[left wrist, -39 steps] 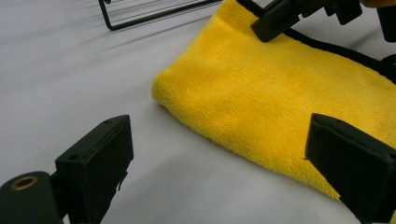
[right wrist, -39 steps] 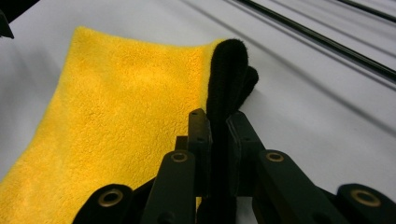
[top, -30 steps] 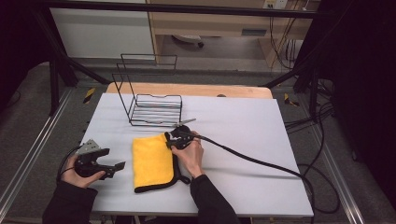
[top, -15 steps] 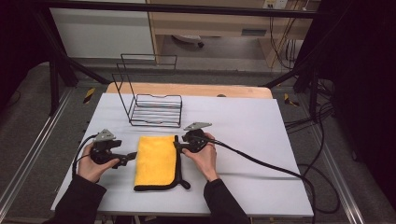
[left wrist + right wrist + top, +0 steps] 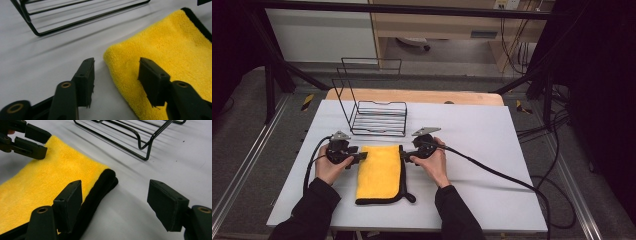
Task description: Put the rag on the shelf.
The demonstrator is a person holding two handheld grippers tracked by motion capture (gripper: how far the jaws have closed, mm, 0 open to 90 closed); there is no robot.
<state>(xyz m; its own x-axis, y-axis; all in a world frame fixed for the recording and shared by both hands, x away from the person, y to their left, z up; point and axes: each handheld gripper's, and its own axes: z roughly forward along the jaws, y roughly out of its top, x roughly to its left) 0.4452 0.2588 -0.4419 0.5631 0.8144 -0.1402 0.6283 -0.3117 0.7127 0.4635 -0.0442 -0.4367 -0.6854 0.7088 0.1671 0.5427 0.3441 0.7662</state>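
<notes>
Now both hands sit at the far corners of the yellow cloth (image 5: pixel 379 170), which lies flat on the white desk (image 5: pixel 492 150) just in front of the black wire rack (image 5: pixel 379 117). A second ago the left tool (image 5: pixel 362 156) was down by the cloth's near left side, and it has come up to the far left corner. Its jaws have just been closing, with the cloth's corner between them, but they are not pinching it yet. The right tool (image 5: pixel 404 155) has let go: its jaws have just been opening, and the black edge of the cloth lies by one jaw. I think the hands are getting set to grab both far corners. Both hands lie low on the desk, tools pointing inward at each other.
</notes>
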